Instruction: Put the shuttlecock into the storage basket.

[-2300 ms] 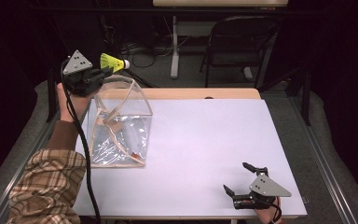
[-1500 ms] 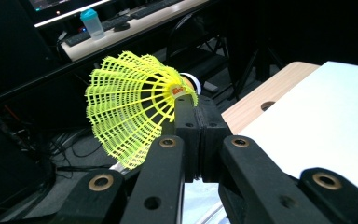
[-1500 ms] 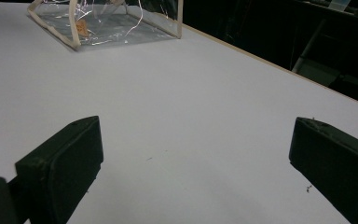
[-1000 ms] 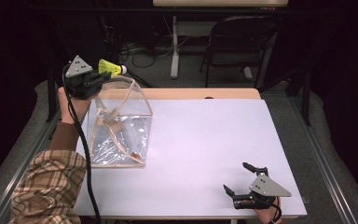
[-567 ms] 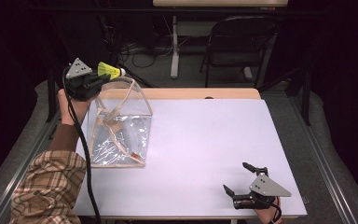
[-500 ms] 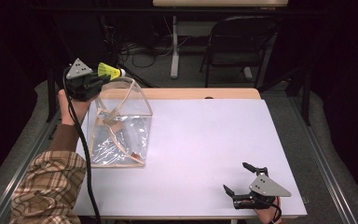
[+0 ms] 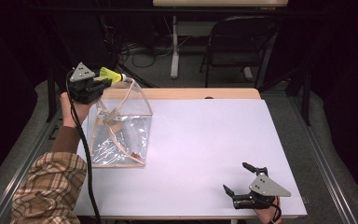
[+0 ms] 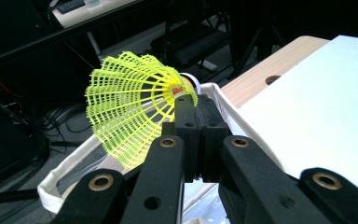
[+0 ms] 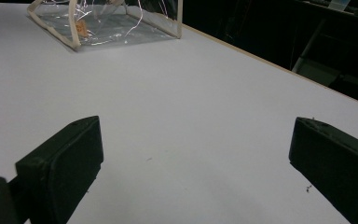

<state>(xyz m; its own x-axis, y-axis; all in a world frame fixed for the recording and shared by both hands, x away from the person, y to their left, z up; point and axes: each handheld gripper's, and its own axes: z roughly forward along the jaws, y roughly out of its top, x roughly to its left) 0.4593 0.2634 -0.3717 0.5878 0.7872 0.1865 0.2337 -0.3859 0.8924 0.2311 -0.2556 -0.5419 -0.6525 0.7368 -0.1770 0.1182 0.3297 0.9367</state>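
Observation:
A yellow plastic shuttlecock (image 7: 111,75) (image 8: 135,112) is pinched by its skirt in my left gripper (image 7: 101,82) (image 8: 196,108), which is shut on it and held up above the far left corner of a clear plastic bag (image 7: 120,129) with cream trim (image 8: 58,177). The bag (image 9: 107,21) stands open-topped on the white table's left side. My right gripper (image 7: 239,178) (image 9: 193,165) rests at the table's front right edge, jaws wide apart with nothing between them.
The white table top (image 7: 205,140) stretches between the bag and the right gripper. A wooden strip (image 7: 191,93) runs along its far edge. A black folding chair (image 7: 235,42) and cables stand on the floor beyond.
My left gripper with the shuttlecock has drifted slightly left and back over the bag's far corner. The right gripper has stayed put.

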